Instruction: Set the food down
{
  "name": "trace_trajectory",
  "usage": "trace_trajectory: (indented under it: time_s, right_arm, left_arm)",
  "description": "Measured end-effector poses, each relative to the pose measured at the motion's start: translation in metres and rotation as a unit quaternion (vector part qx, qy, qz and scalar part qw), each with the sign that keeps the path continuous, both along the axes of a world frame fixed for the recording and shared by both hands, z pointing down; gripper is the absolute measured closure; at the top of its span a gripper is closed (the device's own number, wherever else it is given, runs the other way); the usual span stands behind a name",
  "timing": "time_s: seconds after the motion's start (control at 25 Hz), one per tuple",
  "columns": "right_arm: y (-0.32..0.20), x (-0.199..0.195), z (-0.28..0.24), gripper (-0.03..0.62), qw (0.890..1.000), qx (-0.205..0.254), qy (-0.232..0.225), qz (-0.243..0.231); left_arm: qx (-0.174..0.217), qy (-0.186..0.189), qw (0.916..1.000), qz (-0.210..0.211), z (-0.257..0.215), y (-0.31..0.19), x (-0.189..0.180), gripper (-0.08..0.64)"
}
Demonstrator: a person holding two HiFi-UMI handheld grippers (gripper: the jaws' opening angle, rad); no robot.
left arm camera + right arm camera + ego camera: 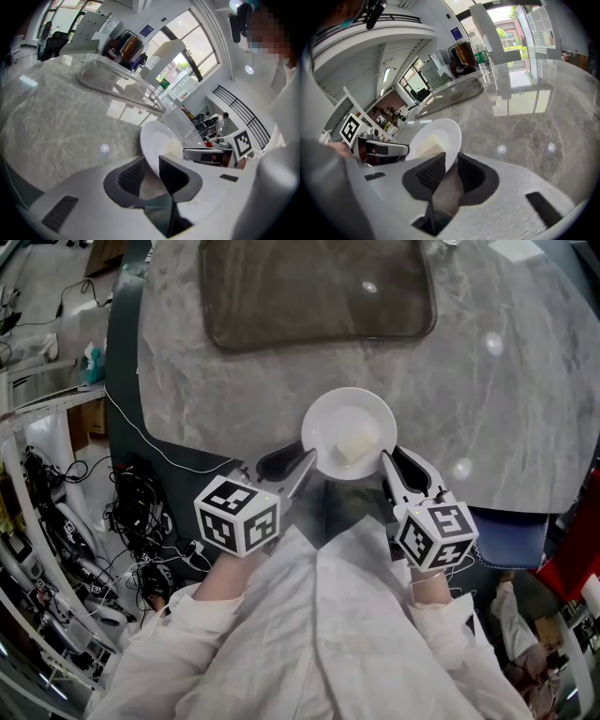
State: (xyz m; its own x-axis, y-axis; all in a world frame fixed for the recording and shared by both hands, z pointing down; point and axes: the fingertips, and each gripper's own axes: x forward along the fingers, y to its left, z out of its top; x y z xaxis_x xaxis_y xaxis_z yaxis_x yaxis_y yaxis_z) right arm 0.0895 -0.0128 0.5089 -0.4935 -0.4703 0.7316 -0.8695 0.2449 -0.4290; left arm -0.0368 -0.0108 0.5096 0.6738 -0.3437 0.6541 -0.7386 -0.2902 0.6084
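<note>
A white plate (349,423) with a pale yellow piece of food (354,448) sits at the near edge of the grey marble table (506,409). My left gripper (305,465) is shut on the plate's near left rim, and my right gripper (392,465) is shut on its near right rim. In the left gripper view the plate (157,143) stands edge-on between the pads of the left gripper (151,171). In the right gripper view the plate (436,136) is pinched the same way by the right gripper (451,166), with the food (427,147) just beyond the pads.
A smoky clear tray (319,287) lies upside down further back on the table. A water bottle (480,54) stands at the far side. Cables and gear (131,512) cover the floor on the left. A blue object (511,535) is below the table's right edge.
</note>
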Motion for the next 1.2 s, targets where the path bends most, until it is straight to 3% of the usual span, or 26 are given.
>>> trace_trajectory:
  time_s: [0.16, 1.2]
  right_arm:
    - [-0.002, 0.001, -0.002, 0.526, 1.000, 0.002, 0.003, -0.002]
    - [-0.043, -0.001, -0.052, 0.526, 0.997, 0.053, -0.022, -0.058]
  left_arm:
    - [0.005, -0.019, 0.9997, 0.016, -0.001, 0.001, 0.000, 0.459]
    - [0.074, -0.023, 0.9952, -0.060, -0.058, -0.039, -0.001, 0.459]
